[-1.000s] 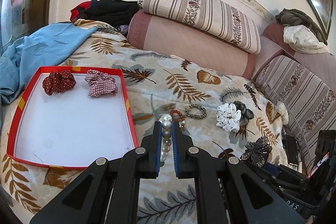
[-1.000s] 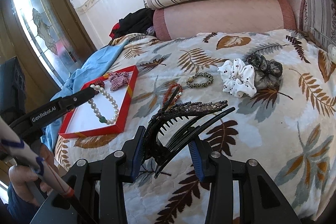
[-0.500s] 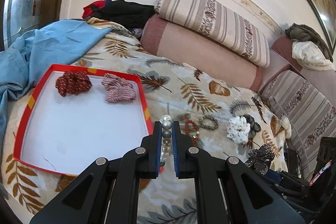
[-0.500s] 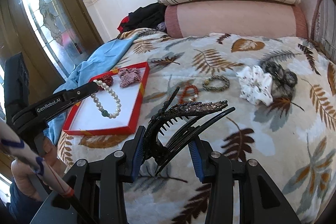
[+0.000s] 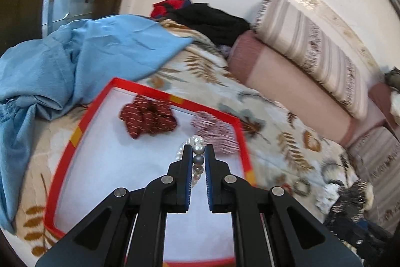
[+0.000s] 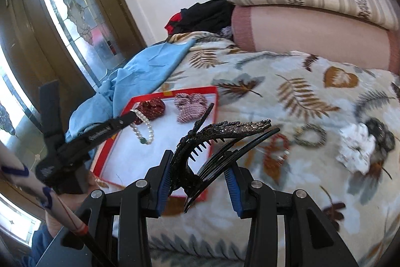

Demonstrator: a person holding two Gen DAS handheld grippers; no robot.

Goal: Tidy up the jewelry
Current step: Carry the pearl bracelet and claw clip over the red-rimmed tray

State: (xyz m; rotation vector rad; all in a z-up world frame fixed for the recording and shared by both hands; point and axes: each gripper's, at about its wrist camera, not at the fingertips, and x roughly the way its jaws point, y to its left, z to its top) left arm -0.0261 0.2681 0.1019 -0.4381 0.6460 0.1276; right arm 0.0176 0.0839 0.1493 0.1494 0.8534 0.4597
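Pearl bracelet (image 5: 197,154) clamped in my left tool (image 5: 198,154), dangling over red tray (image 5: 75,137); loose end may snag the rim. Right tool (image 6: 200,167) grips hair claw clip (image 6: 220,137); it could twist free.

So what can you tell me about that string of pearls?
The pearl bracelet is a closed loop of glossy white beads with one darker grey-green bead. The left tongs are shut on one side of the loop, so it hangs from them above the white floor of the red-rimmed tray, near the dark red scrunchie. Whether its lowest beads touch the tray is unclear.
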